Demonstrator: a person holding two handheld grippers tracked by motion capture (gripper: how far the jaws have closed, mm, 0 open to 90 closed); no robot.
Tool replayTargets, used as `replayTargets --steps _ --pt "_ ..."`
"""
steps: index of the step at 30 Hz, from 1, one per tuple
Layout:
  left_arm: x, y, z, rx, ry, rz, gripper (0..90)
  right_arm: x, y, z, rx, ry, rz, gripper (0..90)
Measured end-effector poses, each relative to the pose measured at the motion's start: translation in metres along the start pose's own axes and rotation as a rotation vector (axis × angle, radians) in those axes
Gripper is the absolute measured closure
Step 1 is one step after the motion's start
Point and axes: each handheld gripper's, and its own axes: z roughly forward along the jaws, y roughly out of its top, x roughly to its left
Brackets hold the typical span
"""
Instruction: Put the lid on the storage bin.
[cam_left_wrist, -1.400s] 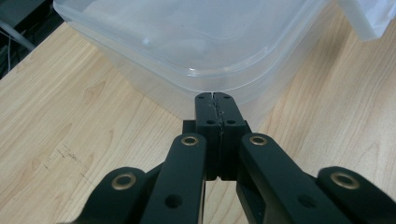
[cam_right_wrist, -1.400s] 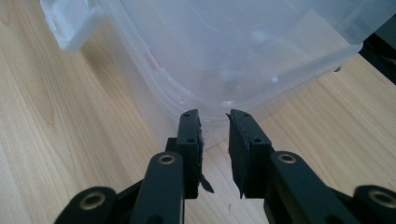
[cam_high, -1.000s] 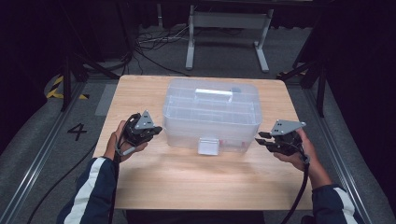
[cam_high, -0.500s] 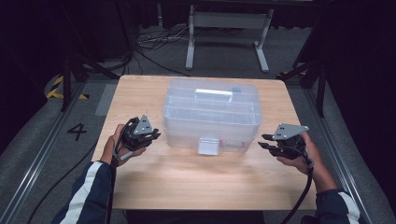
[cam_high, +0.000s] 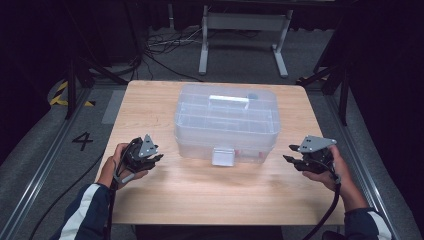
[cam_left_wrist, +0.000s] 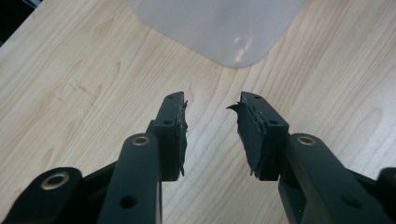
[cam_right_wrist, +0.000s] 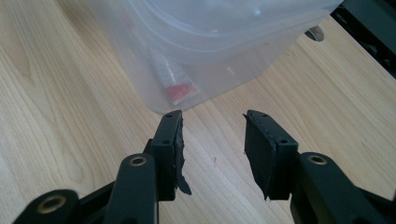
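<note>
Both of my grippers sit on either side of the clear plastic box (cam_high: 226, 122), which stands in the middle of the wooden table (cam_high: 200, 200) with its lid shut and its front latch (cam_high: 223, 156) hanging down. My left gripper (cam_high: 159, 157) hovers just off the box's near left corner, jaws apart with bare wood between them; in the left gripper view that rounded corner (cam_left_wrist: 236, 51) lies ahead of the pads and untouched. My right gripper (cam_high: 289, 153) is near the box's right end, jaws likewise parted and empty. Both pairs of jaws have just been opening, with nothing between them.

I judge the work to be barely started: neither gripper touches the box, the lid looks closed and the latch does not look lifted, so opening or moving it all lies ahead. Through the wall in the right gripper view I can see a small bag with something red (cam_right_wrist: 180, 88) inside, resting at the bottom.

For writing, the one thing I can read is a black "4" (cam_high: 82, 140) marked on the grey floor left of the table. The box carries no label that I can make out, and the bag's print is too small to read
</note>
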Motion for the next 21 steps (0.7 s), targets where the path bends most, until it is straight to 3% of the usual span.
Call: replayTargets --steps 8,14,18,21 --pt "-0.006 -0.012 -0.004 0.018 -0.003 0.002 50.7 0.0 -0.015 0.0 0.012 -0.016 0.009 50.3" --pt "-0.006 -0.023 -0.006 0.04 -0.009 -0.039 41.4 0.003 -0.028 0.0 0.012 -0.013 0.003 44.1" --pt "-0.007 -0.031 -0.008 0.051 -0.025 -0.052 38.1 0.005 -0.036 -0.002 0.007 -0.03 0.009 40.0" --pt "-0.008 -0.036 -0.009 0.076 -0.002 -0.064 32.6 0.006 -0.041 -0.002 0.006 -0.067 0.028 36.5"
